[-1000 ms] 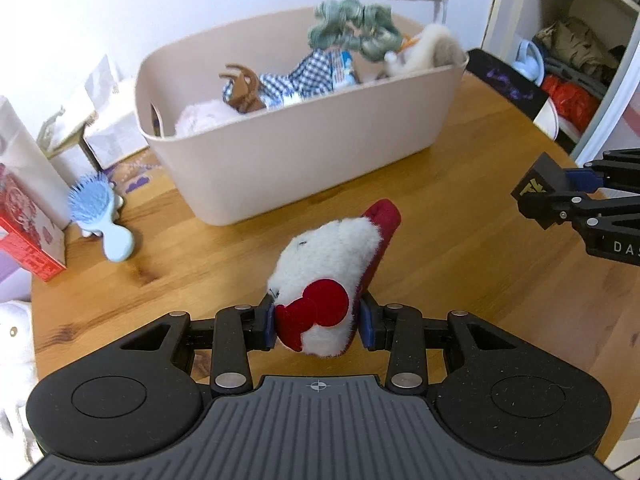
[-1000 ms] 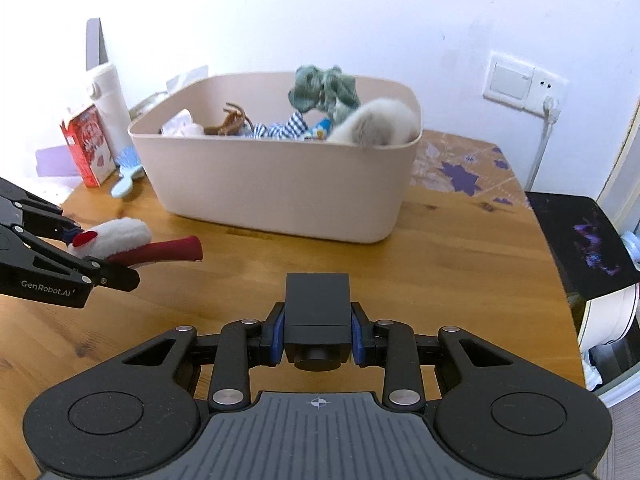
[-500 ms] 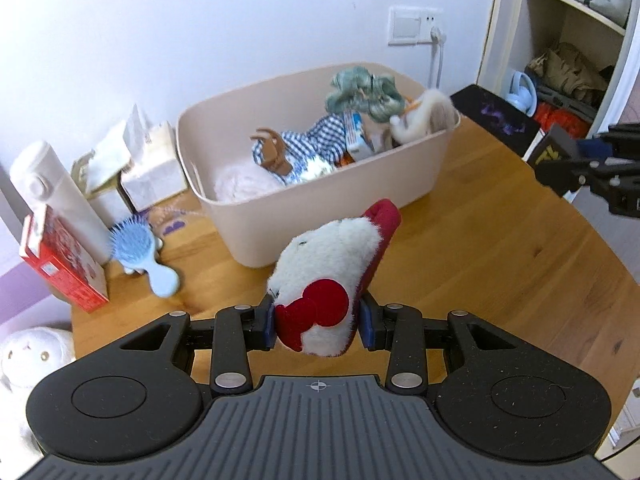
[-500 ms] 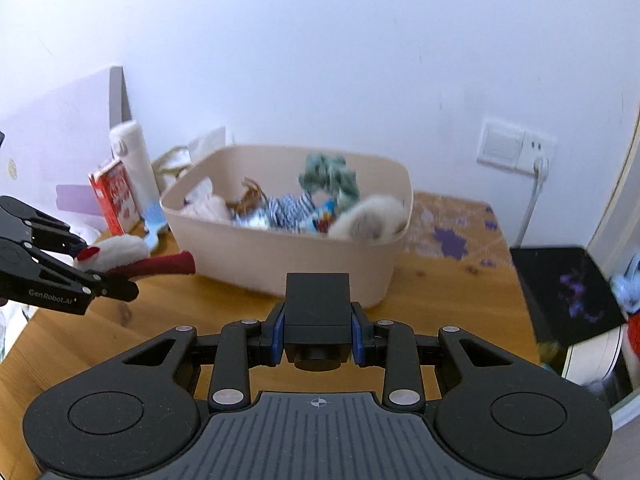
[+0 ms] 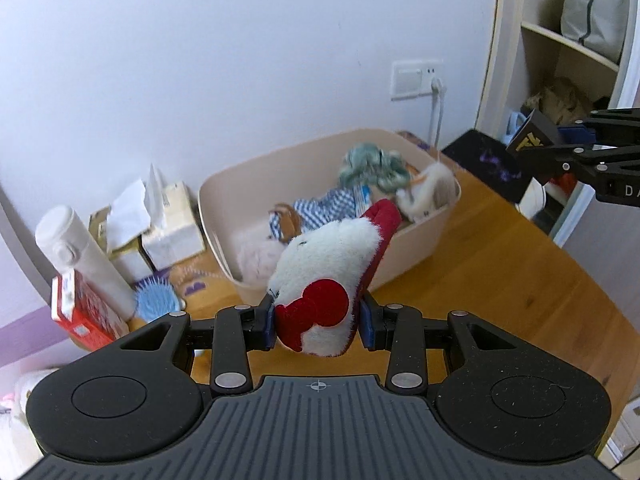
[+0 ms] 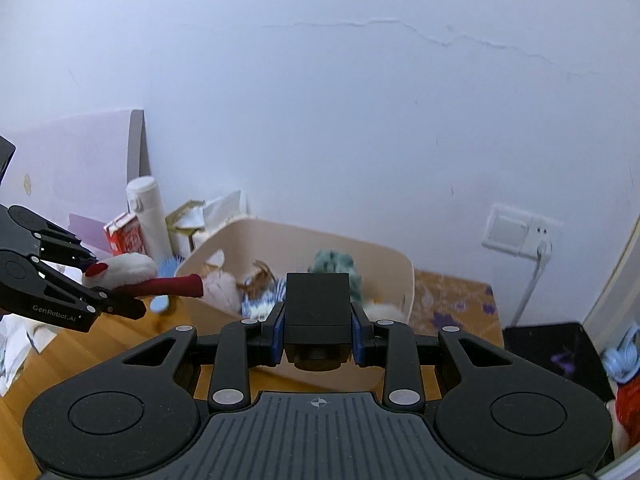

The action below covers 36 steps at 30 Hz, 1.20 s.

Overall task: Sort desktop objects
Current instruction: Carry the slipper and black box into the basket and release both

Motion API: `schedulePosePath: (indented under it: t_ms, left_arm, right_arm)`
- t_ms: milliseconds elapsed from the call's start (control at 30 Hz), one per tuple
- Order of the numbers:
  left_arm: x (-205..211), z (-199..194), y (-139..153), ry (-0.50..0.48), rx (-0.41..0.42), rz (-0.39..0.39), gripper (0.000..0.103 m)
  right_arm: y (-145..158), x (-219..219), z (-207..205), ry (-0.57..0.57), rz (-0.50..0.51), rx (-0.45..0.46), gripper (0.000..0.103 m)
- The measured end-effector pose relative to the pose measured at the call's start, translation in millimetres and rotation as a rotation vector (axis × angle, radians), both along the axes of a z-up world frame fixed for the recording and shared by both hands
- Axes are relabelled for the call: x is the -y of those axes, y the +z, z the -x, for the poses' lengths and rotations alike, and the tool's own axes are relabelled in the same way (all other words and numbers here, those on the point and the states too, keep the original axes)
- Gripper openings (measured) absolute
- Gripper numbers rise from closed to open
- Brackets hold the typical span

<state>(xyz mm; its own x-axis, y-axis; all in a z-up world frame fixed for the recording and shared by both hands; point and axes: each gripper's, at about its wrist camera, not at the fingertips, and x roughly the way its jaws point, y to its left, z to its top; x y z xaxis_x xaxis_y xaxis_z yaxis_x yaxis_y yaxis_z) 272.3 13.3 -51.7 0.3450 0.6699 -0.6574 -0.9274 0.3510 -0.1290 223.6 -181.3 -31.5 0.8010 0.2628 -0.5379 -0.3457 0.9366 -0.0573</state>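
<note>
My left gripper [image 5: 318, 322] is shut on a white and red plush slipper [image 5: 332, 272] and holds it in the air in front of the beige bin [image 5: 424, 236]. The slipper also shows in the right wrist view [image 6: 136, 276], near the bin's left rim. The bin [image 6: 396, 264] holds a green plush toy [image 5: 372, 166], a blue checked cloth [image 5: 324, 208], a brown toy and white furry items. My right gripper [image 6: 318, 334] is shut on a small black box [image 6: 316, 312] and is high above the table, facing the bin.
Left of the bin stand a white bottle [image 5: 80, 256], a red carton [image 5: 80, 312], a blue hairbrush [image 5: 156, 300] and tissue boxes [image 5: 172, 228]. A wall socket [image 5: 416, 80] is behind the bin. A shelf unit [image 5: 568, 60] stands at the right. The wooden table's edge [image 5: 592, 280] runs at the right.
Both grippers have risen well above the table and the bin now looks smaller and lower. The slipper and the black box stay gripped.
</note>
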Motion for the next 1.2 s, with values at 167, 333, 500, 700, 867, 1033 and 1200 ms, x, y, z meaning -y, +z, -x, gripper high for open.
schedulePosePath:
  t_ms: [167, 333, 500, 700, 867, 1033, 1200]
  left_arm:
    - [-13, 3, 14, 0.007, 0.004, -0.035, 0.038]
    - [-32, 4, 24, 0.03, 0.006, -0.062, 0.038]
    - [-56, 6, 32, 0.053, 0.012, -0.085, 0.038]
    - [-87, 5, 36, 0.09, 0.011, -0.081, 0.038]
    - [-107, 5, 32, 0.115, 0.015, -0.079, 0.039]
    - [-125, 5, 22, 0.131, 0.02, -0.057, 0.039]
    - [-140, 2, 7, 0.139, 0.017, -0.022, 0.039]
  right_arm:
    - [13, -5, -11, 0.018, 0.01, 0.031, 0.029]
    - [19, -7, -27, 0.026, 0.017, 0.049, 0.029]
    - [21, -7, -47, 0.033, 0.029, 0.056, 0.029]
    - [21, -8, -77, 0.053, 0.081, 0.061, 0.029]
    - [20, -7, -101, 0.065, 0.107, 0.063, 0.029]
    - [15, -4, -121, 0.073, 0.11, 0.049, 0.029]
    - [1, -10, -144, 0.083, 0.118, 0.017, 0.029]
